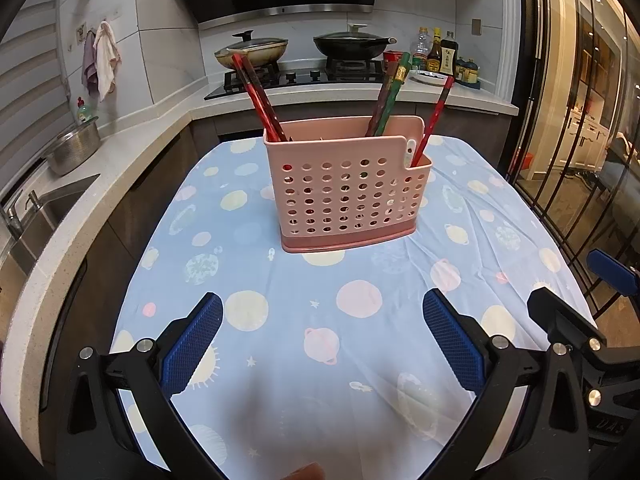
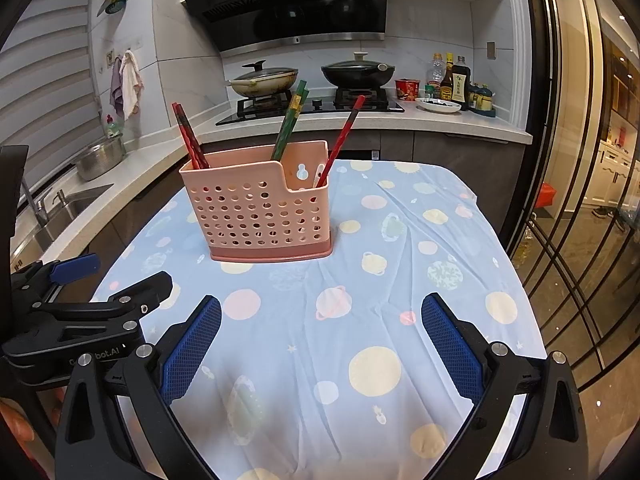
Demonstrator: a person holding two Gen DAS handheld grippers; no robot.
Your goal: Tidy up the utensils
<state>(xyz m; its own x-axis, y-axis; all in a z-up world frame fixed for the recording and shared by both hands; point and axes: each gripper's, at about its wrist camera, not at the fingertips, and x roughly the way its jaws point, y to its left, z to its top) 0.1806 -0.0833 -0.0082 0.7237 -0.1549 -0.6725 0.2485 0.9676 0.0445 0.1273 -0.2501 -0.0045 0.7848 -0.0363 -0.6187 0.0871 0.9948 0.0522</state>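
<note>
We held both jaws spread and empty, the pink utensil caddy (image 1: 347, 184) with its upright chopsticks (image 1: 260, 96) straight ahead, nearer the left gripper (image 1: 322, 344) than the right gripper (image 2: 320, 344).

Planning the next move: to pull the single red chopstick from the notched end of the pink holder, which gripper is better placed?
Right, probably. The single red chopstick stands almost straight ahead of the open right gripper; for the left gripper it lies off to the right.

Each black gripper (image 1: 322, 344) (image 2: 321, 344) has blue textured pads and silver screws.
</note>
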